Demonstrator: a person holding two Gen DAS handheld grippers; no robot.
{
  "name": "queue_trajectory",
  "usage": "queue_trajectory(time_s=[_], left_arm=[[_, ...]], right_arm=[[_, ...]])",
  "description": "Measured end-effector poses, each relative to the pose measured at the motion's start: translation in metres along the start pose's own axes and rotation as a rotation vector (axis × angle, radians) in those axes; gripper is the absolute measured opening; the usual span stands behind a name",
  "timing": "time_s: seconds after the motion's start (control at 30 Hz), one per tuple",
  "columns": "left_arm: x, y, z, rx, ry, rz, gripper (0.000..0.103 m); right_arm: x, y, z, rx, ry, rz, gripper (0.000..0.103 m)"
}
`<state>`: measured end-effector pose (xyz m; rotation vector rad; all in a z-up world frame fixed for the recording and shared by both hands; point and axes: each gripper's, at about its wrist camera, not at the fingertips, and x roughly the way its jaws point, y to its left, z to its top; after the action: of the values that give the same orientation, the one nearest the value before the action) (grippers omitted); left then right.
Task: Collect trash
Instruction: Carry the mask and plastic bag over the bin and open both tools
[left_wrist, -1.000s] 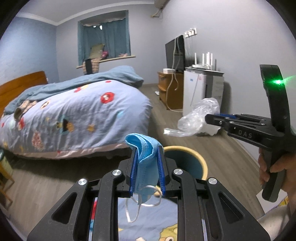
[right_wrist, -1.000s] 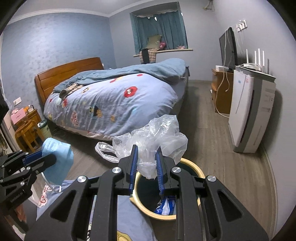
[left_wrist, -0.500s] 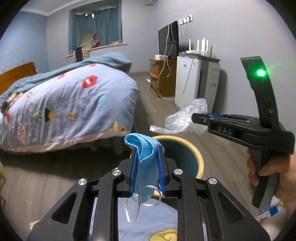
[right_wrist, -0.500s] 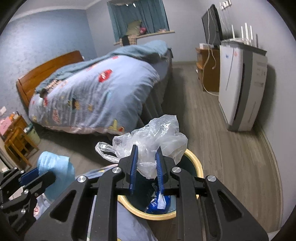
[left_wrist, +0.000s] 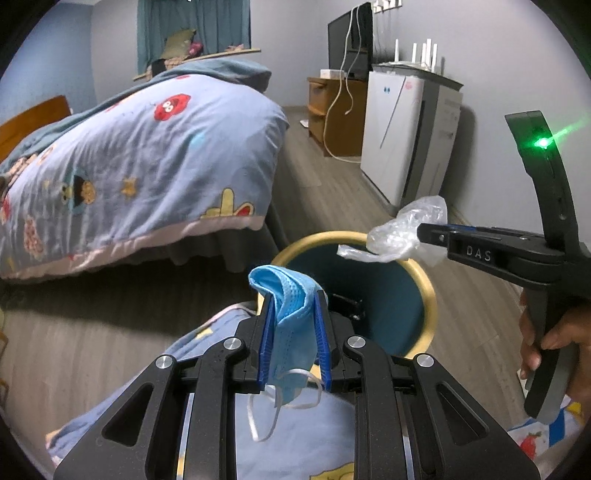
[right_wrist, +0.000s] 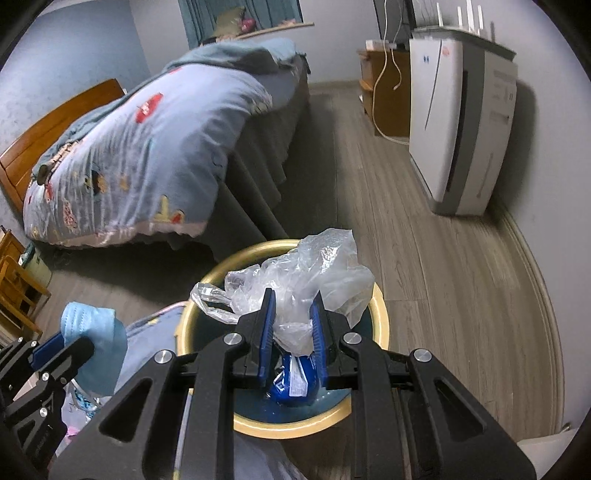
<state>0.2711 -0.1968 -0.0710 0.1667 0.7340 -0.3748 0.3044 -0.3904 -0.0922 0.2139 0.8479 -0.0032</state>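
Note:
My left gripper (left_wrist: 293, 314) is shut on a blue face mask (left_wrist: 291, 314), its white ear loops hanging down, just short of the near rim of the round bin (left_wrist: 428, 295). My right gripper (right_wrist: 291, 314) is shut on a crumpled clear plastic bag (right_wrist: 306, 273) and holds it above the bin's opening (right_wrist: 380, 314). The bin is teal inside with a yellow rim, and a blue wrapper (right_wrist: 291, 384) lies at its bottom. The right gripper with the bag (left_wrist: 406, 229) shows in the left wrist view, and the mask (right_wrist: 94, 332) in the right wrist view.
A bed with a blue cartoon quilt (left_wrist: 140, 155) stands to the left of the bin. A white air purifier (right_wrist: 461, 122) and a wooden cabinet (left_wrist: 332, 114) stand along the right wall. Patterned blue cloth (left_wrist: 295, 443) lies below both grippers. Wood floor surrounds the bin.
Both grippers have moved forward and tilted down towards the bin. The plastic bag has come over the bin's opening, and the mask is closer to its rim.

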Motion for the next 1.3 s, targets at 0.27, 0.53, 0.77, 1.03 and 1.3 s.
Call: queue_trajectory(time_s=[0.27,0.53,0.77,1.03,1.3], left_arm=[[0.03,-0.021,-0.002,0.042,0.016,-0.033,0.022],[0.056,-0.027,-0.002,0.046,0.03,-0.043,0.028],[0.053,-0.024,0.002,0.042,-0.02,-0.03,0.062],[0.041,-0.021,-0.006,0.052,-0.046,0.013,0.093],[0.005,0.0,-0.011,-0.03,-0.092,0.043,0.096]], right_arm=[[0.028,-0.032,-0.004,0.089,0.077,-0.004,0.018],[0.035,-0.032,-0.002,0.117,0.082,0.021,0.019],[0.026,-0.024,0.005,0.107,0.032,0.054,0.04],[0.017,-0.019,0.008,0.106,0.004,0.074,0.074],[-0.011,-0.005,0.013,0.081,-0.046,0.085,0.09]])
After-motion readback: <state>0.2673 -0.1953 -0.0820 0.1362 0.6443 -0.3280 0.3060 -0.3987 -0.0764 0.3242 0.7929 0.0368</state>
